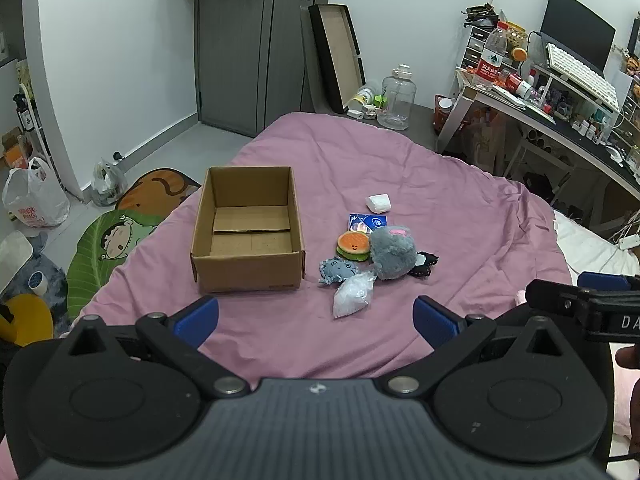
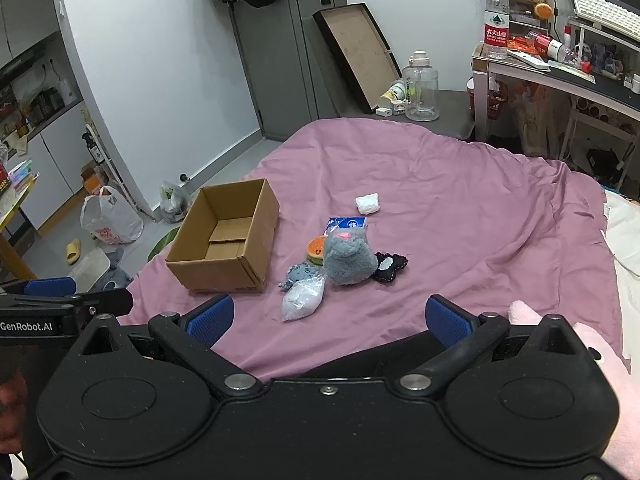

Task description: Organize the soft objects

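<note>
An open, empty cardboard box (image 1: 248, 228) (image 2: 226, 246) sits on the pink bedcover (image 1: 440, 208). To its right lies a cluster of soft things: a grey plush (image 1: 392, 254) (image 2: 347, 258), an orange burger toy (image 1: 353, 245) (image 2: 315, 251), a small blue-grey plush (image 1: 337, 270) (image 2: 298, 274), a black plush (image 1: 424, 264) (image 2: 389, 266), a clear bag of white filling (image 1: 353, 295) (image 2: 302, 299), a blue tissue pack (image 1: 366, 222) (image 2: 346, 224) and a white wad (image 1: 379, 202) (image 2: 367, 203). My left gripper (image 1: 316, 320) and right gripper (image 2: 330, 316) are both open and empty, short of the cluster.
A grey door (image 1: 236, 40) and a leaning flat box (image 1: 336, 52) stand beyond the bed. A large clear jug (image 1: 396, 98) is on the floor. A cluttered desk (image 1: 560, 92) is at the right. Bags and floor mats (image 1: 120, 236) lie left of the bed.
</note>
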